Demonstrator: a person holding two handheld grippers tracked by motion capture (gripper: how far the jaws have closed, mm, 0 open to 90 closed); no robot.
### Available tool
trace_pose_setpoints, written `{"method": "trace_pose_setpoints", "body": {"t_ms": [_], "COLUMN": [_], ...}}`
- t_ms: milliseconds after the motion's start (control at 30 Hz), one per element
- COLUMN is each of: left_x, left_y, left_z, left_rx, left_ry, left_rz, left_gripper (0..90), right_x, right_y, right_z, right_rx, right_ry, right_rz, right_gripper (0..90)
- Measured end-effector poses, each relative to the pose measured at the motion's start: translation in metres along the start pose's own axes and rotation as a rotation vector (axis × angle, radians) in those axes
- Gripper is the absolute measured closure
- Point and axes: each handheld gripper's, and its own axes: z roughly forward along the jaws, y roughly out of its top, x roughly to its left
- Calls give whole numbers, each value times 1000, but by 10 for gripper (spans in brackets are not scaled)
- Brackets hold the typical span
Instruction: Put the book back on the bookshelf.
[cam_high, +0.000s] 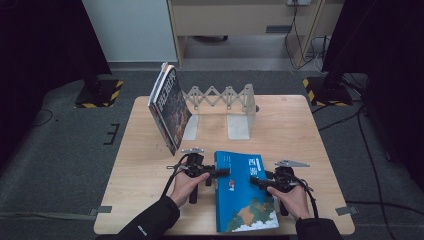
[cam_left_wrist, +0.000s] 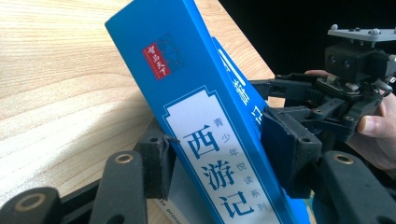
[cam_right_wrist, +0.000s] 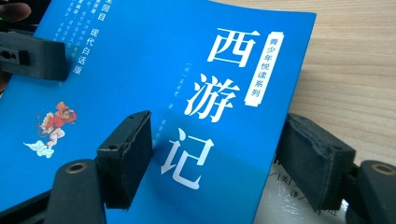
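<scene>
A blue paperback with white Chinese title characters (cam_high: 245, 200) lies near the table's front edge, its spine side raised. My left gripper (cam_high: 223, 172) comes in from the left and is shut on the spine (cam_left_wrist: 187, 93), one pad (cam_left_wrist: 156, 158) under it and the other on the cover. My right gripper (cam_high: 254, 181) reaches over the book's right edge and stands open. Its left pad (cam_right_wrist: 126, 158) rests on the cover (cam_right_wrist: 140, 70), and its right pad (cam_right_wrist: 313, 163) sits just past the cover's edge, where a white page shows beneath.
A dark-covered book (cam_high: 170, 107) leans tilted against the left end of a grey expanding book rack (cam_high: 225, 97) at the back of the wooden table (cam_high: 145, 165). Black stands with yellow-striped bases flank the table on the floor.
</scene>
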Motion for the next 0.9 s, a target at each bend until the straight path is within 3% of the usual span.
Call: {"method": "trace_pose_setpoints", "body": {"t_ms": [133, 267, 500, 667, 900], "left_x": [1, 1, 2, 0, -4], "left_y": [0, -3, -5, -5, -2], "left_z": [2, 8, 10, 9, 7], "left_rx": [4, 33, 33, 28, 32], "left_ry": [-4, 19, 16, 18, 20], "left_rz": [-5, 16, -17, -27, -38], "left_gripper": [454, 425, 455, 464, 480], "right_x": [1, 2, 3, 3, 1], "right_y": [1, 2, 3, 2, 2], "right_z": [0, 2, 3, 0, -2], "right_rx": [4, 2, -2, -3, 1], "right_ry": [0, -7, 1, -2, 9], "right_rz": [-3, -32, -33, -60, -28], "right_gripper": [278, 290, 297, 302, 353]}}
